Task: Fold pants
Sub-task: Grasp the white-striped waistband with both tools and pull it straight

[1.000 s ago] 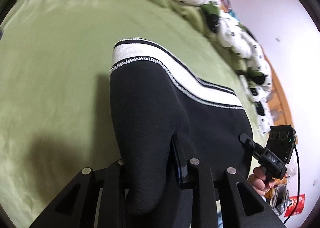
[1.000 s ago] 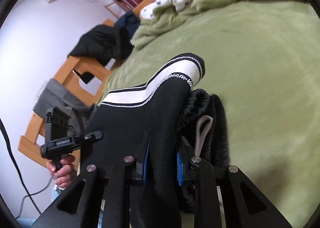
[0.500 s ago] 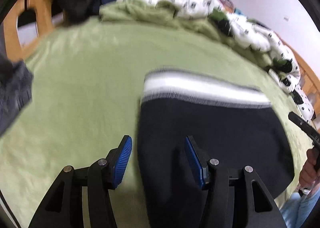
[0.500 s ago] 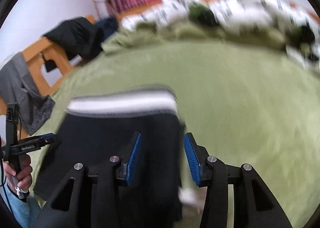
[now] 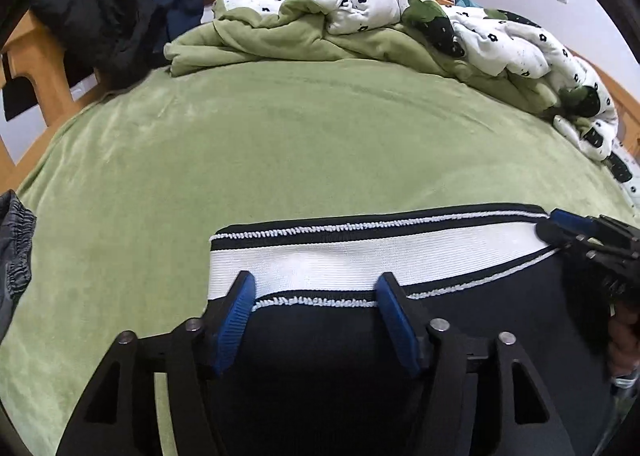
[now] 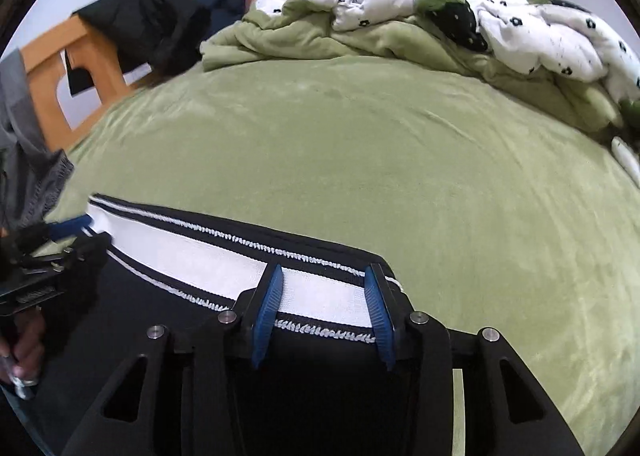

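Note:
The black pants [image 5: 460,320] with a broad white stripe edged in black lie folded flat on the green bed [image 5: 300,143], close to me. My left gripper [image 5: 316,292] is open over the left end of the stripe, holding nothing. My right gripper [image 6: 324,290] is open over the right end of the stripe on the pants [image 6: 168,296], also empty. Each gripper shows at the edge of the other's view, the right one in the left wrist view [image 5: 592,244] and the left one in the right wrist view [image 6: 52,244].
A rumpled green and white flowered quilt [image 5: 420,27] is piled along the far side of the bed. Dark jackets [image 5: 100,19] hang on the wooden bed frame [image 6: 52,63] at the left. A grey garment [image 5: 12,260] hangs at the left edge.
Both grippers have let go of the pants and opened. The pants, held up a second ago, now lie flat on the bed. Both grippers have levelled out above the striped edge.

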`<state>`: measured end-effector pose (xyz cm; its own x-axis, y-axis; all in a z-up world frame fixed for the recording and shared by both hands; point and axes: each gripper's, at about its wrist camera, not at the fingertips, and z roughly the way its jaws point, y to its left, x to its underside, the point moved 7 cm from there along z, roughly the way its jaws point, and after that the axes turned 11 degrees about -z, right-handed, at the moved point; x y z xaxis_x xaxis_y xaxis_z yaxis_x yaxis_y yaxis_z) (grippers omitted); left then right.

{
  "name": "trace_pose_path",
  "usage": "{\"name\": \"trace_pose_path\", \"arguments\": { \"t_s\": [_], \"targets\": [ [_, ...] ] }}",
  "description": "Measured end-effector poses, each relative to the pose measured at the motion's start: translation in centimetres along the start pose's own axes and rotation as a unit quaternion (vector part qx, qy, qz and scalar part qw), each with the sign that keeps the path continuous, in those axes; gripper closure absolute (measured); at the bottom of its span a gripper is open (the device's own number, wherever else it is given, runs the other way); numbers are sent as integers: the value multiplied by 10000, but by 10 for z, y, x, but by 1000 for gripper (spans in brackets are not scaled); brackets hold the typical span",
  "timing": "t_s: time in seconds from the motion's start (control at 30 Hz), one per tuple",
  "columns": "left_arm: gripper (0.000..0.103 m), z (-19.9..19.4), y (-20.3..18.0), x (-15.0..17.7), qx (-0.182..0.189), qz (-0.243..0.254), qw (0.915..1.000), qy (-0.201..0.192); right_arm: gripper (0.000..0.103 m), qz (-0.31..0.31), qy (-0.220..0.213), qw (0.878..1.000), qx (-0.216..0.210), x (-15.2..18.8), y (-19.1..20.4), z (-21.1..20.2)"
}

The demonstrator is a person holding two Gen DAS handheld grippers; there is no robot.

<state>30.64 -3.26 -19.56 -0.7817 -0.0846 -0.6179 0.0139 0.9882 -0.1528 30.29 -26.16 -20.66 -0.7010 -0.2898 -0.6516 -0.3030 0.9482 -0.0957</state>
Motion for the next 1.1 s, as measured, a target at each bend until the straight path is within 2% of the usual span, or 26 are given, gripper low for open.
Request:
{"name": "trace_pose_path", "arguments": {
  "t_s": [0.07, 0.17, 0.23, 0.3, 0.47, 0.6, 0.7, 0.9, 1.0, 1.1],
  "targets": [
    [40, 3, 2, 1, 12, -6, 10000, 1, 60, -133, 21, 9998, 134, 0, 2, 0],
    [39, 1, 3, 0, 29, -15, 10000, -25, 58, -106, 51, 9999, 87, -1, 0, -2],
    [39, 2, 2, 3, 16, -12, 10000, -24, 49, -37, 140, 9999, 49, -3, -2, -3],
    [39, 1, 1, 5, -15, 8, 10000, -38, 46, -52, 195, 9998, 60, -5, 1, -3],
    [36, -1, 2, 7, -68, -35, 9999, -87, 46, 123, 200, 9996, -159, -8, 0, -7],
    [36, 0, 0, 8, -101, 39, 9999, -110, 46, 22, 31, 9999, 107, -9, 1, -7],
    [34, 1, 0, 8, -61, 29, 9999, -108, 46, 28, 91, 9999, 44, -7, 4, -1],
    [32, 2, 0, 8, -59, 46, 9999, -96, 34, 154, 188, 9997, -86, -8, -2, 4],
    [30, 2, 0, 8, -31, 64, 9999, -88, 34, 242, 159, 9995, -91, -11, -6, 1],
    [28, 2, 0, 8, -21, 72, 9999, -91, 34, 121, 166, 9998, 79, -12, -4, -2]
  ]
}}
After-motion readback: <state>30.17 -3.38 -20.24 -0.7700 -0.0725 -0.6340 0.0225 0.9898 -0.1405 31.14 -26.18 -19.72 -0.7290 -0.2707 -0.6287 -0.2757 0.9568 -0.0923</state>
